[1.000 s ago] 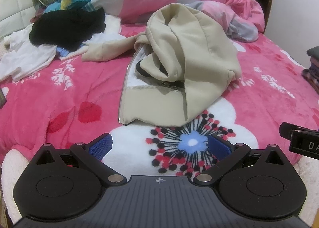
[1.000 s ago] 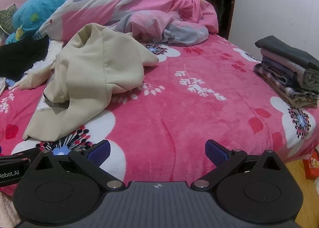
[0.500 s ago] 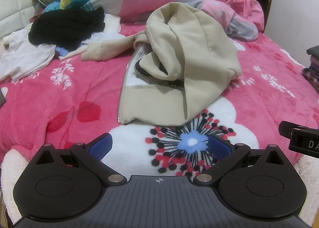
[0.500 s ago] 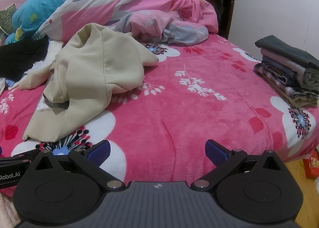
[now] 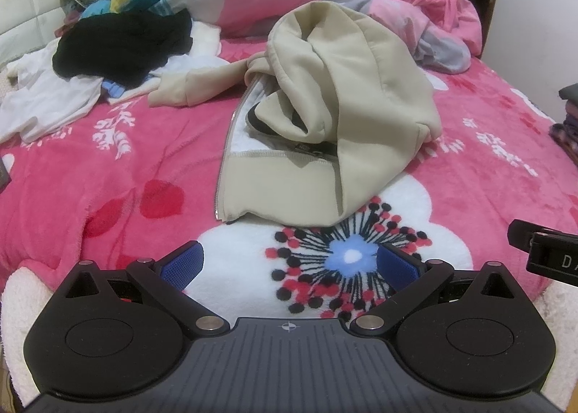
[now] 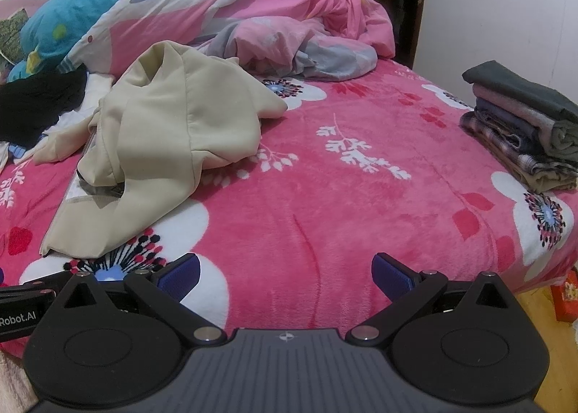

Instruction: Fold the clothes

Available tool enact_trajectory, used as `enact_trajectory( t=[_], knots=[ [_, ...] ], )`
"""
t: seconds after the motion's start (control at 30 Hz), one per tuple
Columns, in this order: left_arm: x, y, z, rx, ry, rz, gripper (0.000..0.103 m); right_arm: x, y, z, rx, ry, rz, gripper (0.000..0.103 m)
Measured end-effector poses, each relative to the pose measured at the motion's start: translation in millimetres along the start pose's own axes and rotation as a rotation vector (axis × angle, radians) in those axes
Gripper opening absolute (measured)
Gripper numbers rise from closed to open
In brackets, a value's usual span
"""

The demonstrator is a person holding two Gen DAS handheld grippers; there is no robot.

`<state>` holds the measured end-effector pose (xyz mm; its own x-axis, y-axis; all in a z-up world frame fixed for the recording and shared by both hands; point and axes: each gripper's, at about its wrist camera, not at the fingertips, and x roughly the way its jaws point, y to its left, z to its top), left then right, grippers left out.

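A crumpled beige zip hoodie (image 5: pixel 336 131) (image 6: pixel 155 146) lies in a heap on the pink floral blanket (image 5: pixel 108 167) (image 6: pixel 361 203), its zipper edge and hem towards me. My left gripper (image 5: pixel 289 263) is open, over the blanket's near edge, a short way in front of the hoodie's hem and apart from it. My right gripper (image 6: pixel 285 274) is open too, over bare blanket to the right of the hoodie. Nothing is held between either pair of blue pads.
A black garment (image 5: pixel 123 44) lies on white clothes (image 5: pixel 47 102) at the back left. A stack of folded clothes (image 6: pixel 523 131) sits at the bed's right edge. A rumpled pink duvet (image 6: pixel 289 16) and blue pillow (image 6: pixel 57 30) fill the back. The right gripper's side (image 5: pixel 545 254) shows at right.
The left gripper's view has shifted slightly, with the hoodie a touch lower and closer. The right gripper has barely moved. Both stay open.
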<state>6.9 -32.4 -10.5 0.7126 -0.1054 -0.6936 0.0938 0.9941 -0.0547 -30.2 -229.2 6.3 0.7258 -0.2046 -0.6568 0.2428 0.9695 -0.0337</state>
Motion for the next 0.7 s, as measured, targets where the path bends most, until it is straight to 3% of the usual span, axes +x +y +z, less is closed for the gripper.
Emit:
enact_trajectory(
  t=[0.37,0.5,0.7],
  knots=[
    [16,10,5,-0.026,0.004,-0.004,0.103,18,2,3,-0.011,0.026,0.083,0.103],
    [26,19,10,-0.052,0.0,0.003,0.103,22,2,5,-0.03,-0.03,0.134,0.103],
    [41,40,26,-0.104,-0.039,-0.012,0.103,26,0,23,-0.063,-0.187,0.239,0.103]
  ],
)
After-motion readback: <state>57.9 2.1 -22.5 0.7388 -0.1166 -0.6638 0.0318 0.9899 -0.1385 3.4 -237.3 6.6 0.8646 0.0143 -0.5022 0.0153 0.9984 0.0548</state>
